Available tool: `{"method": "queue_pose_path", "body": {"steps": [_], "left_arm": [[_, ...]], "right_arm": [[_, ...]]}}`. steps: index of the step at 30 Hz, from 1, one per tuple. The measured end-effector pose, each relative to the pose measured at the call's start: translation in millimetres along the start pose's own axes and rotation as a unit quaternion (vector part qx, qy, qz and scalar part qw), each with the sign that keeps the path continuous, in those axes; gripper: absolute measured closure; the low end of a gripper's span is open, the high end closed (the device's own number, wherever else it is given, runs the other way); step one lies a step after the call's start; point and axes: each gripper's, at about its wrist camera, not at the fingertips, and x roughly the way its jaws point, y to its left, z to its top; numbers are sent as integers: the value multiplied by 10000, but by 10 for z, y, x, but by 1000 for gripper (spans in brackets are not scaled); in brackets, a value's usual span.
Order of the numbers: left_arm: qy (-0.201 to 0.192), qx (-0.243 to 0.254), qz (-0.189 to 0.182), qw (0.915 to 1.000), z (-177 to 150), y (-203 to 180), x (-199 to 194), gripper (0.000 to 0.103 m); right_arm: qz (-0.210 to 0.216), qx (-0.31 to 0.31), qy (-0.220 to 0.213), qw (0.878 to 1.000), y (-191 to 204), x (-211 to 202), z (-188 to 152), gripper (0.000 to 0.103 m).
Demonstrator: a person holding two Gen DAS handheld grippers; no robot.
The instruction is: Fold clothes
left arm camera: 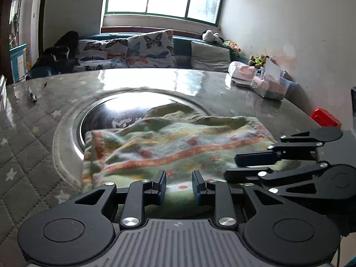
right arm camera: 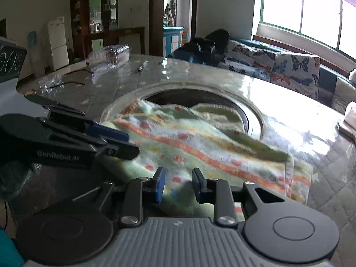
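Note:
A green cloth with orange stripes and dots (left arm camera: 169,146) lies rumpled on the round table, partly over the steel centre disc (left arm camera: 115,111). My left gripper (left arm camera: 179,184) is open, its fingers over the cloth's near edge. My right gripper (left arm camera: 242,166) shows at the right of the left wrist view, jaws a little apart over the cloth's right edge. In the right wrist view the cloth (right arm camera: 200,146) spreads ahead; my right gripper (right arm camera: 178,184) is open over its near edge. My left gripper (right arm camera: 124,142) enters from the left, over the cloth.
The table (left arm camera: 33,138) has a grey quilted cover under clear plastic. A pen (left arm camera: 32,94) lies far left. Tissue packs (left arm camera: 267,84) and a red object (left arm camera: 326,116) sit at the right by the wall. A clear plastic box (right arm camera: 109,54) stands far left. A sofa (left arm camera: 133,51) lies behind.

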Motion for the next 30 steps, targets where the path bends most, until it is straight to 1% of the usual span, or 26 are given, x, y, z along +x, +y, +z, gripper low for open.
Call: {"method": "queue_pose_path", "body": {"steps": [5,10,20,22,28,30], "left_arm": [[-27,-73,62,10000,-31,44,-50,74],[-10,-183,213,9996,-67,118,-76,74],[-11,-296,360,9989,-109,202,-134,68],[-9,-337,353,9988,-93,214,-150,68],[3,-300,391,9988,-64,223,-135,68],[23,-331,419,9986,-69,253,-123,68]], "right_arm": [[-65,166,15,9998,-77,-79,-41,77],[-169,372,114,9991,-195,-146,-179,77],[-427,973,167,9942,-515,-358,-379,78],[-525,1010,186,9933,-559,-399,-381,78],[-504,1078,30,9929,-624,-431,-311,78],[-486,1146,144,9921,-670,-345,-332,78]]}}
